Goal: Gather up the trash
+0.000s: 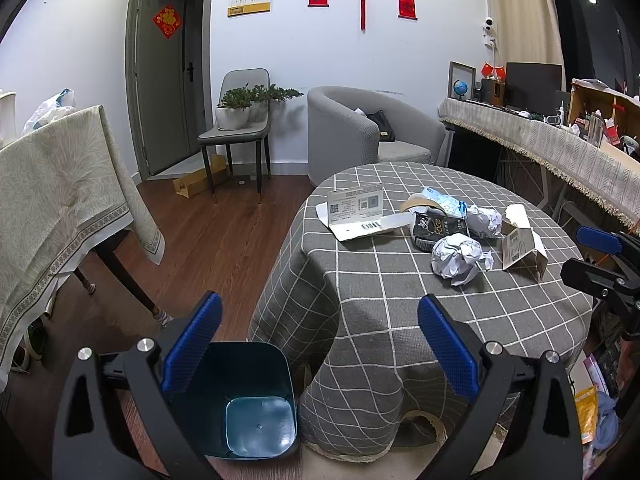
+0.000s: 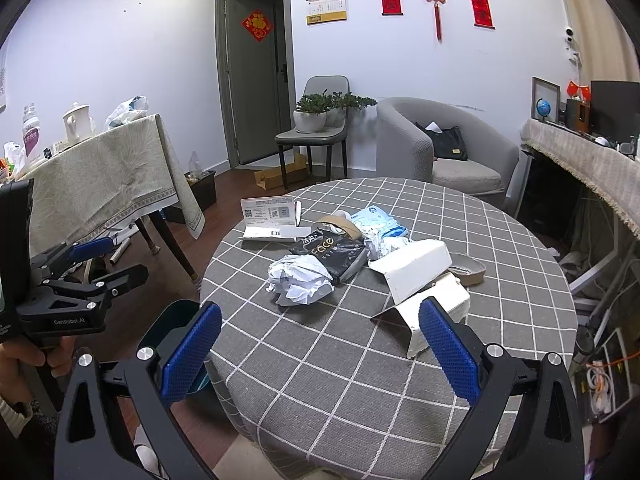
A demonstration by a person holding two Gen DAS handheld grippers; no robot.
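Your left claw (image 1: pixel 320 344) is spread wide and holds nothing; in its own view it hangs at the lower centre of the frame, with the teal bin (image 1: pixel 256 400) on the floor at lower left, just beside the draped edge of the round worktop (image 1: pixel 400 320). Your right claw (image 2: pixel 320 344) is likewise released and empty, its blue pads (image 2: pixel 450 350) framing the near part of the checked cloth at the bottom of the picture.

The trash sits in a loose cluster near the middle of the worktop. In the right wrist view, a crumpled white paper ball (image 2: pixel 300 280) lies at centre, touching a black wrapper (image 2: pixel 336 254) behind it. A blue and white packet (image 2: pixel 376 222) sits further back. An open white box (image 2: pixel 416 272) lies right of centre, just above your right pad. A flattened white carton with printed codes (image 2: pixel 270 220) rests apart at the cluster's left, toward the far edge.

Your hand (image 2: pixel 32 356) grips the left claw's handle at the left edge of that frame.
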